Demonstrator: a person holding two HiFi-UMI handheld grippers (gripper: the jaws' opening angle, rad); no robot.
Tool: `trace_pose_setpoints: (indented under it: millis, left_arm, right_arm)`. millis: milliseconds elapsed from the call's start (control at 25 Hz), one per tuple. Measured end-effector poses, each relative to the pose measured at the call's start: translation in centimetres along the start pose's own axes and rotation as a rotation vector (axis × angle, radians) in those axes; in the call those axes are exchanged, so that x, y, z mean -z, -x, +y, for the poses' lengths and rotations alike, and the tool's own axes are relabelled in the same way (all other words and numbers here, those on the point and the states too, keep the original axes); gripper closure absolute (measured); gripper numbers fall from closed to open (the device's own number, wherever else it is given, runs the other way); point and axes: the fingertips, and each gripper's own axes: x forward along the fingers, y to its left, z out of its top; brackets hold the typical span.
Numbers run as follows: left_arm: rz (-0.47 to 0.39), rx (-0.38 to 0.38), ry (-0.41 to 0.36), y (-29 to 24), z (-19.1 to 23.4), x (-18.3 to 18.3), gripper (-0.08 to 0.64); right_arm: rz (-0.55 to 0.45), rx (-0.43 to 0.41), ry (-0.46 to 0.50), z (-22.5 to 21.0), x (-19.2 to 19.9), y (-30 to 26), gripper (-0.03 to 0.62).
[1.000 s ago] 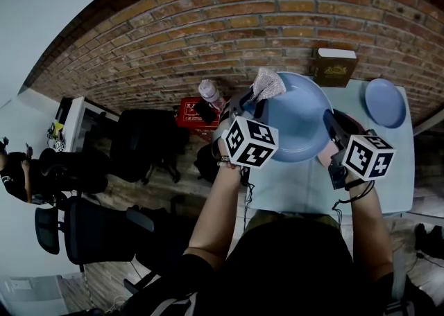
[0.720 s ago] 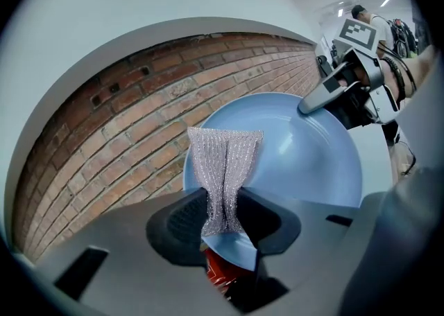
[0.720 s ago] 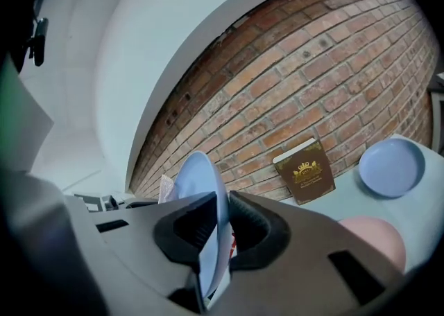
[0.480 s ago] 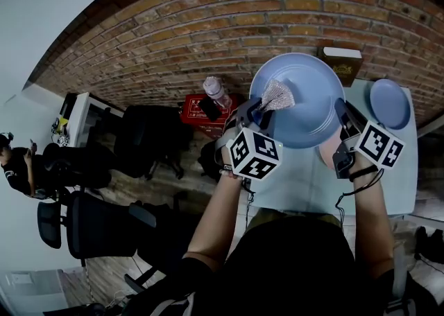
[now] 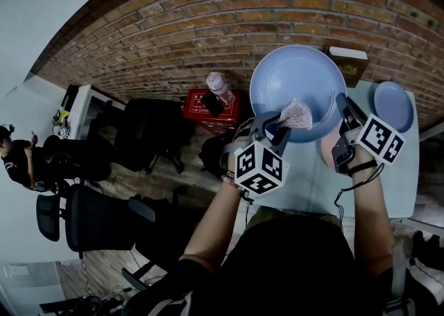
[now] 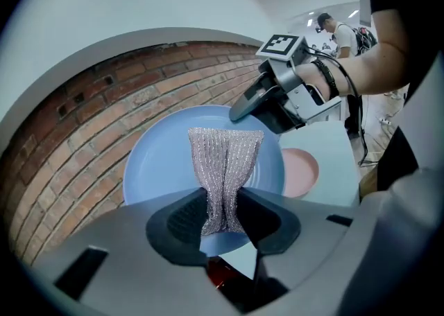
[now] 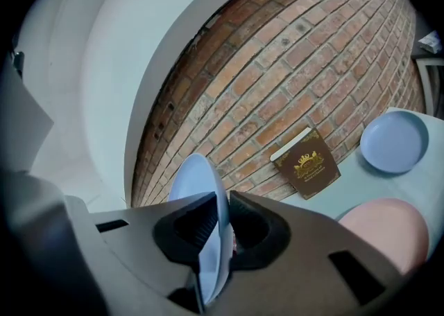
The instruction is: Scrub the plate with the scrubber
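Observation:
A large blue plate (image 5: pixel 298 82) is held up off the table, tilted with its face toward me. My right gripper (image 5: pixel 342 112) is shut on the plate's right rim; in the right gripper view the plate (image 7: pixel 201 176) runs edge-on between the pads of that gripper (image 7: pixel 220 228). My left gripper (image 5: pixel 272 126) is shut on a silver mesh scrubber (image 5: pixel 297 115). In the left gripper view the scrubber (image 6: pixel 223 165) fans out from the gripper (image 6: pixel 222 214) against the lower middle of the plate (image 6: pixel 159 169). The right gripper (image 6: pixel 253 103) shows at the plate's far rim.
A pink plate (image 5: pixel 326 154) lies on the pale table (image 5: pixel 305 186) under the held plate. A smaller blue plate (image 5: pixel 393 107) sits at the right, and a brown book (image 5: pixel 348 58) leans on the brick wall. A bottle (image 5: pixel 220 86), a red box and office chairs stand left, on the floor.
The blue plate has been lifted higher and turned more toward me. The left gripper has carried the scrubber from the plate's upper left rim down and right across its face.

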Motion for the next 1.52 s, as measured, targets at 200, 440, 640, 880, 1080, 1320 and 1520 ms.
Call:
trace_pose_setpoints:
  millis: [200,440,640,880,1080,1320,1520]
  left_arm:
    - [-0.034,0.08,0.019,-0.7,-2.1,-1.0,0.414]
    - [-0.093,0.164,0.065,-1.4,-4.2,-2.5,0.414]
    - [-0.11,0.165,0.086,-2.5,-4.1,-3.1,0.414]
    - [-0.134,0.134,0.089,-3.0,-2.4,-4.5,0.413]
    - [-0.115,0.07,0.062,-3.9,-0.7,-4.9,0.413]
    - [-0.079,-0.005,0.029,-4.6,1.5,-5.2,0.413]
    - [-0.041,-0.078,0.006,-4.7,3.8,-4.9,0.413]
  right_arm:
    - [0.017,-0.007,-0.002,0.4,0.5,-0.9,0.531]
    - [0.043,-0.017,-0.018,0.5,1.5,-0.9,0.529]
    - [0.055,-0.023,-0.014,0.6,2.1,-0.7,0.527]
    - [0.071,-0.033,-0.015,0.8,2.5,-0.7,0.526]
    - [0.091,-0.046,-0.013,0.8,3.2,-0.7,0.522]
    - [0.103,-0.066,-0.021,0.9,3.5,-0.7,0.515]
    - [0.109,-0.087,-0.044,0.7,3.9,-0.8,0.515]
